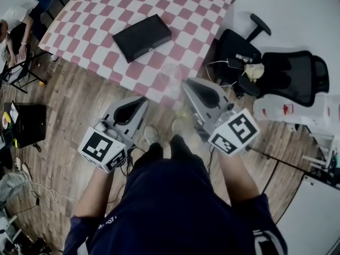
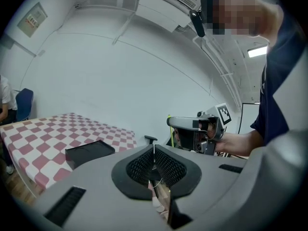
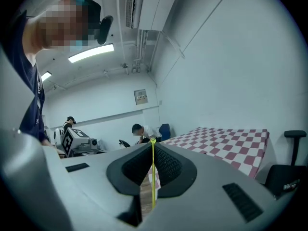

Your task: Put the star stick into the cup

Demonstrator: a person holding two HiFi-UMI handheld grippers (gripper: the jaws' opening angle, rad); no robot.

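Observation:
My right gripper (image 1: 187, 83) is shut on the star stick (image 3: 153, 177), a thin yellow-green rod standing upright between the pads, its small tip just above them. In the left gripper view the right gripper (image 2: 195, 130) is held out to the right, and the stick (image 2: 169, 129) pokes up from it. My left gripper (image 1: 142, 101) hangs beside it to the left, jaws together. A thin pale sliver shows between its pads (image 2: 154, 150); I cannot tell what it is. A faint clear shape (image 1: 171, 72) near the table's edge may be the cup.
The table with the red-and-white checked cloth (image 1: 106, 15) lies ahead and carries a flat black box (image 1: 142, 36). A black office chair (image 1: 287, 76) stands on the wooden floor to the right. People sit far off to the left (image 3: 142, 130).

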